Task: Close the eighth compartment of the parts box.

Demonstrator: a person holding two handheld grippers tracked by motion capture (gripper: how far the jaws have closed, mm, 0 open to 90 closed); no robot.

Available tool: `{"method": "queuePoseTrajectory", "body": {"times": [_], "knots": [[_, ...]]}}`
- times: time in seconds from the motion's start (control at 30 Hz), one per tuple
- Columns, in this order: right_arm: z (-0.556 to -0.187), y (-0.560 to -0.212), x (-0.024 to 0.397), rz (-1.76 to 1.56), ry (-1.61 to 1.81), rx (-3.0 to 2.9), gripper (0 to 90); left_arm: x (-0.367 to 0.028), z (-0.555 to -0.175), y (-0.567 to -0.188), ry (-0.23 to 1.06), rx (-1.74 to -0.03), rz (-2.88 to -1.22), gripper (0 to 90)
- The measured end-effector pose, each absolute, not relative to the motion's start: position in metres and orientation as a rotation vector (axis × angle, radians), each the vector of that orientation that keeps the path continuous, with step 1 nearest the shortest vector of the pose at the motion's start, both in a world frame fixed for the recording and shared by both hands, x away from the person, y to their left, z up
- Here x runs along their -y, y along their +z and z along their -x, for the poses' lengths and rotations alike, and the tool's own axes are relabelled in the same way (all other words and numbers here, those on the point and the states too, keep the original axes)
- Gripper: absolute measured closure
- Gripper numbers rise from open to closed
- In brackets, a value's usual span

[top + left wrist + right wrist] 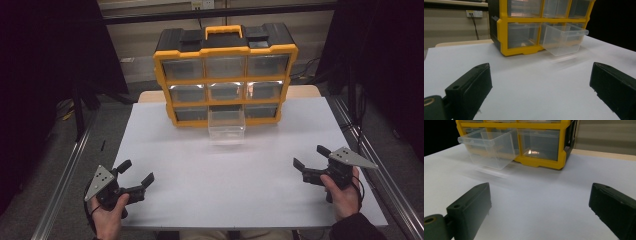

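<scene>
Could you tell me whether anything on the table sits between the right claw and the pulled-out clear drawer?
Nothing visible does. The right claw is open at the table's near right, and only bare white table lies between it and the clear drawer sticking out of the yellow organizer.

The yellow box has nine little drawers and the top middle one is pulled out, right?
Not quite. The yellow organizer does have nine little drawers, but the one pulled out is the bottom middle drawer, not the top middle. The high view shows it.

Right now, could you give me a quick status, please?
Left claw open, right claw open, both empty. Bottom-middle drawer of organizer pulled out. Nothing between.
</scene>
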State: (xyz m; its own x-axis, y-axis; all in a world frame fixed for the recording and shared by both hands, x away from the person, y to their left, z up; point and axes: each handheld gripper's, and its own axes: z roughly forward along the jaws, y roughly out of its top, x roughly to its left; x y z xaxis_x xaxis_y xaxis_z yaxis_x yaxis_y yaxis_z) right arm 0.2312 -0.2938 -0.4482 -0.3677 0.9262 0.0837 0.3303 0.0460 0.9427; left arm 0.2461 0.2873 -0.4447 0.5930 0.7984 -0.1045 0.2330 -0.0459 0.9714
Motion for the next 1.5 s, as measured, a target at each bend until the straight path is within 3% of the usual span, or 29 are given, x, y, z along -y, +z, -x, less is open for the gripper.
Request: {"method": "queuePoseTrajectory", "body": {"times": [1.5], "knots": [[-0.239,-0.445,0.245,-1.109,1.446,-1.967,2.7,-0.284,-0.245,-0.447,0.558,-0.889,-1.607,3.9]]}}
